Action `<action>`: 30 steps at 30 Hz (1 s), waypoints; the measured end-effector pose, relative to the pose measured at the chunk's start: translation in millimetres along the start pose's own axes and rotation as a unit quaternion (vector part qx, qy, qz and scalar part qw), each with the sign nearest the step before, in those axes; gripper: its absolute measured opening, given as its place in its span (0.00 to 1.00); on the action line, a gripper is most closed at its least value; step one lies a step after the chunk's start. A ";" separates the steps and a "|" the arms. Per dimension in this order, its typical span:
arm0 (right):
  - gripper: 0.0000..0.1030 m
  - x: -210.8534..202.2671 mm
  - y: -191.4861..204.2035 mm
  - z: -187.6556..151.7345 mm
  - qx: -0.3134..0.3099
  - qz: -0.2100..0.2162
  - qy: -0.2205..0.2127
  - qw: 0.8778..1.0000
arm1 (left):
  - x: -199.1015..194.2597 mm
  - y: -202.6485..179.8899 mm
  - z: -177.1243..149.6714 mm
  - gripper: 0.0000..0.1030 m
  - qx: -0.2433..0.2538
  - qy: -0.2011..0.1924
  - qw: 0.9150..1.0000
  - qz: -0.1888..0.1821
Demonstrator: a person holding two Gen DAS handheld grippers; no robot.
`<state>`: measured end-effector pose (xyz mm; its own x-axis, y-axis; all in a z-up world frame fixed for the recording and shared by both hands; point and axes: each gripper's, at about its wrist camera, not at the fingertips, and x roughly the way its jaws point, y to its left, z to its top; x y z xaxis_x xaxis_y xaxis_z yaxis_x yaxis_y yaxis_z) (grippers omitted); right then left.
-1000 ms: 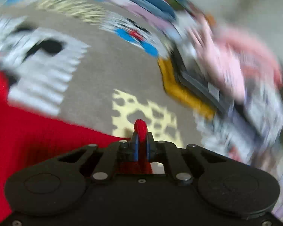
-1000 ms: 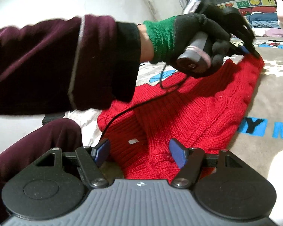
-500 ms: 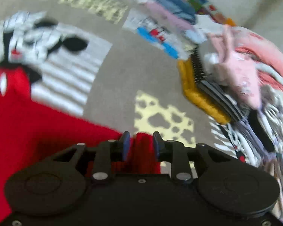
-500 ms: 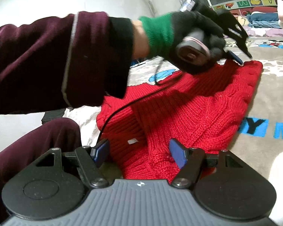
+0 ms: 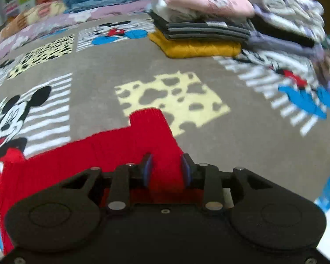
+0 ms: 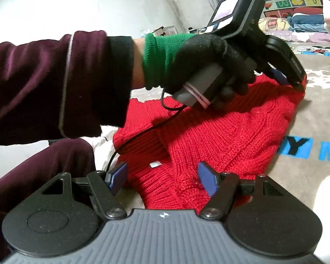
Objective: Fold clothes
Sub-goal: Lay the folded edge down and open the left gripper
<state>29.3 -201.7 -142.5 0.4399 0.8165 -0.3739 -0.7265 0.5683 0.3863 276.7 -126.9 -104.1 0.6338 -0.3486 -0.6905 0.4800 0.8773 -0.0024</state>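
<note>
The red knit sweater (image 6: 220, 132) is lying near on the cartoon blanket (image 5: 242, 149), only partly folded. The left gripper (image 5: 166, 169) is opening, sleeve between unpressing pads; the right gripper (image 6: 162, 179) is hovering released.

On the grey printed blanket (image 6: 314, 114), large block letters are seen in the right wrist view: a black "Y" on a blue patch, followed by a blue "M" cut off at the picture's edge. A small white label is sewn into the red knitted sweater (image 6: 209, 136), but nothing can be read on it. No other legible text is found.
</note>
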 end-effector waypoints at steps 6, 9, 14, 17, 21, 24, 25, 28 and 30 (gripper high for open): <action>0.72 -0.4 4.0 -0.1 -0.008 0.000 0.004 1.000 | -72.6 -19.5 -17.8 0.29 0.026 -0.052 0.998 -0.026; 0.72 -1.0 4.3 0.1 -0.009 0.001 0.005 1.000 | -93.5 -38.9 -43.7 0.29 0.047 -0.043 0.997 -0.046; 0.72 -4.6 7.0 -1.0 -0.011 -0.001 0.006 1.000 | -70.0 -55.4 -80.8 0.31 0.081 0.007 0.997 -0.018; 0.72 -11.3 11.5 -2.6 -0.015 -0.004 0.004 1.000 | -93.1 -61.1 -80.1 0.30 0.071 -0.036 0.996 -0.026; 0.72 -6.6 20.6 -5.2 -0.030 -0.005 -0.007 0.999 | -92.5 -65.8 -96.1 0.30 0.055 -0.022 0.997 -0.042; 0.72 -15.8 37.6 -10.0 -0.071 -0.021 0.006 0.997 | -89.5 -53.0 -105.8 0.30 0.007 -0.014 0.999 -0.047; 0.72 -17.6 41.6 -9.8 -0.073 -0.023 0.005 0.997 | -98.0 -49.2 -106.8 0.30 -0.008 -0.030 0.998 -0.056; 0.70 -32.2 48.9 -10.5 -0.069 -0.028 -0.008 0.997 | -124.5 -38.2 -112.1 0.33 -0.030 -0.077 0.995 -0.064; 0.70 -40.5 53.4 -11.0 -0.079 -0.034 -0.010 0.996 | -134.9 -22.7 -120.8 0.33 -0.060 -0.083 0.994 -0.046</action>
<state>-33.1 -205.6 -116.0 0.5006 0.7793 -0.3768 -0.7676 0.6009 0.2229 107.1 -60.0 -98.3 0.6864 -0.4710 -0.5541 0.4721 0.8682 -0.1531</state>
